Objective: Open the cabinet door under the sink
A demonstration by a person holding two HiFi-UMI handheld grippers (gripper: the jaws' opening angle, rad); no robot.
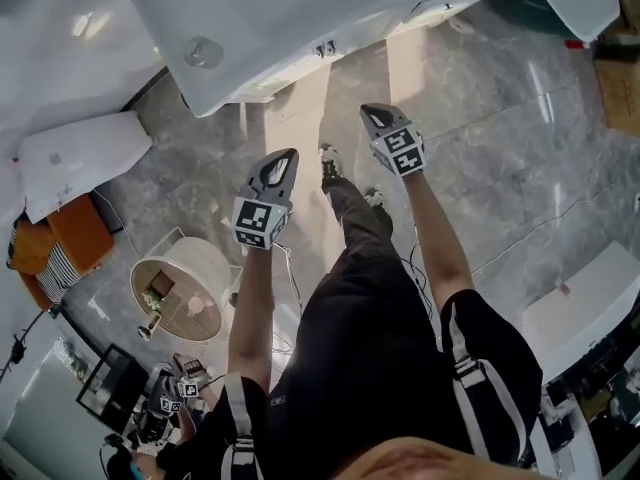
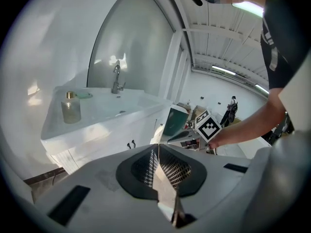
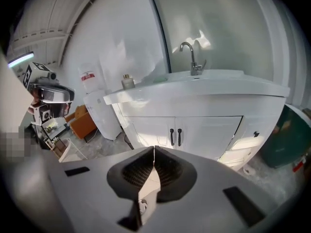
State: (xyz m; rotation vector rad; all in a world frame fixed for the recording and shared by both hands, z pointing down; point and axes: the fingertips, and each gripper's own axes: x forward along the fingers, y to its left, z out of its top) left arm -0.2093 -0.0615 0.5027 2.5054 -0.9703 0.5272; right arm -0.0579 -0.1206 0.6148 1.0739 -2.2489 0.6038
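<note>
Bathroom setting: a white sink (image 3: 204,84) with faucet (image 3: 192,57) and arched mirror (image 2: 131,42) above twin cabinet doors (image 3: 175,135); soap bottle (image 2: 71,108) near the countertop's corner; grey marble-look floor (image 1: 500,148).

Grey marble floor (image 1: 500,148) was under me. An orange chair (image 1: 75,233) sat off to my left, with a white panel (image 1: 85,153) right next to it and a round white table (image 1: 180,288) nearby. A clear bottle (image 2: 71,107) stood left of the tap (image 2: 116,79). A green bin (image 3: 286,140) sat on the floor, far right.
</note>
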